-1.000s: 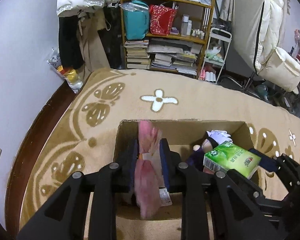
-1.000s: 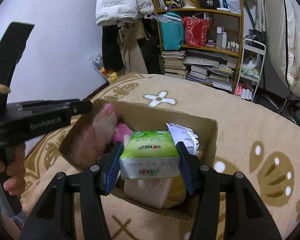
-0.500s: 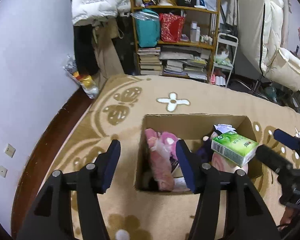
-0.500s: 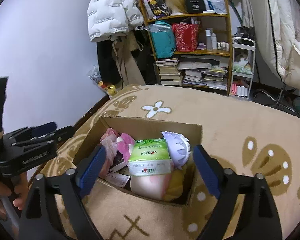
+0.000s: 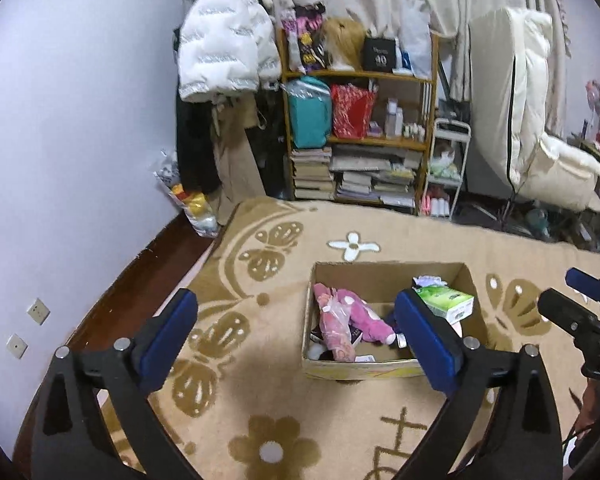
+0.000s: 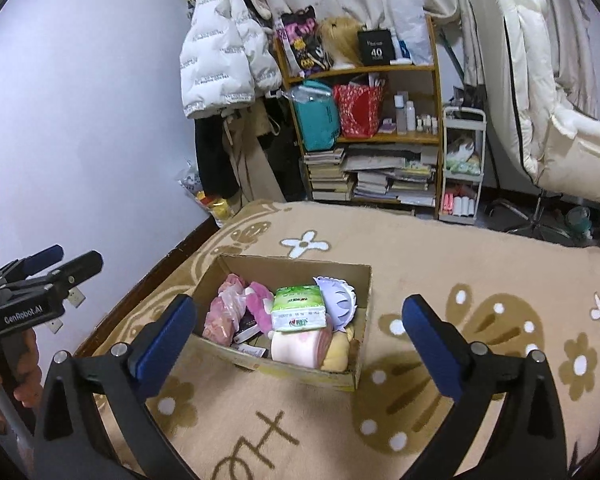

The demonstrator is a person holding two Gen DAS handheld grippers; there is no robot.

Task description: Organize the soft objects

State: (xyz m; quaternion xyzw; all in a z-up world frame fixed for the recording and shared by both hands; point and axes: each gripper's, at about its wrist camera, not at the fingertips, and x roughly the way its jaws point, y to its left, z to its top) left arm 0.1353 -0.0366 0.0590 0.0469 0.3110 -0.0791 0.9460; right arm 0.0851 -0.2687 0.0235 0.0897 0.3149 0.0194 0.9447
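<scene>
Your left gripper (image 5: 296, 334) and right gripper (image 6: 300, 330) both hang above the beige patterned carpet (image 6: 480, 272) with their blue-padded fingers spread wide and nothing between them. Beyond them the open brown cardboard box (image 6: 364, 280) sits on the carpet, well in from its edges. Inside, a pink plush toy (image 5: 364, 316) lies at the box's left end, and a green tissue pack (image 6: 299, 307) rests on a pink roll (image 6: 300, 346) toward the right end. A wooden bookshelf (image 5: 380, 144) stands past the carpet's far edge.

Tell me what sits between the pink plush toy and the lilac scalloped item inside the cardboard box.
In the right wrist view, the green tissue pack lies between the pink plush toy and the lilac scalloped item, resting atop other items in the cardboard box.
</scene>
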